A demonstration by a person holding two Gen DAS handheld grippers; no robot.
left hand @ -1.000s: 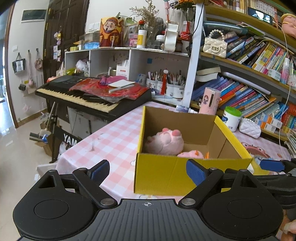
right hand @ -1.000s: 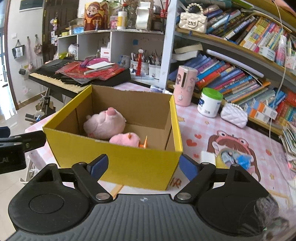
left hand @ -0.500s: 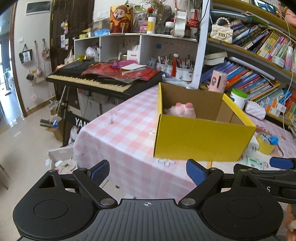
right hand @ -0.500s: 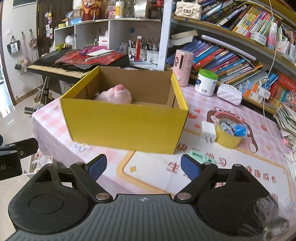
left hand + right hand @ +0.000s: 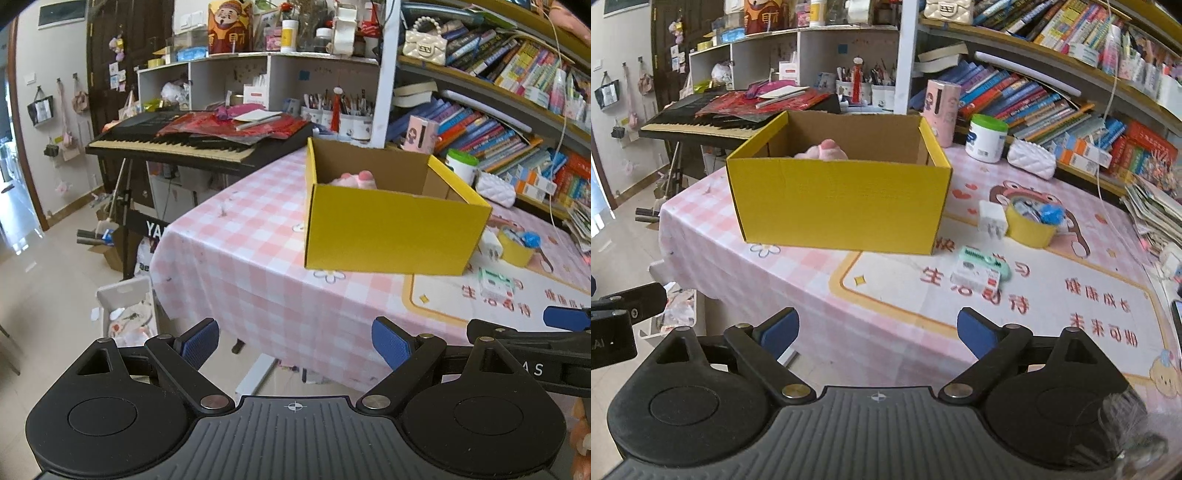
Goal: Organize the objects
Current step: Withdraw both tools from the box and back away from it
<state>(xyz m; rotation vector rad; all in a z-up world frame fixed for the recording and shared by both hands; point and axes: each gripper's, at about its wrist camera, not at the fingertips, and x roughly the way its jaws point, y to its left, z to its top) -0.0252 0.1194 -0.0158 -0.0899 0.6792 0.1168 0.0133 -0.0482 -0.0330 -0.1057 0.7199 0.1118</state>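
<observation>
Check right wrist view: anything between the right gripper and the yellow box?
In the right wrist view, only bare tablecloth lies between the right gripper and the yellow box; the green-and-white packet sits off to the right.

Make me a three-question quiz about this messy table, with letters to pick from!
1. Where is the pink plush toy?
A. in the yellow cardboard box
B. on the floor
C. on the keyboard

2. What colour is the lid of the white round tub?
A. red
B. green
C. black

3. How are the right tongs?
A. shut on a book
B. open, holding nothing
C. shut on the box

Answers: 1 A, its top peeks over the box wall. 2 B, the lid is green. 3 B, the blue pads stand wide apart with nothing between them.
</observation>
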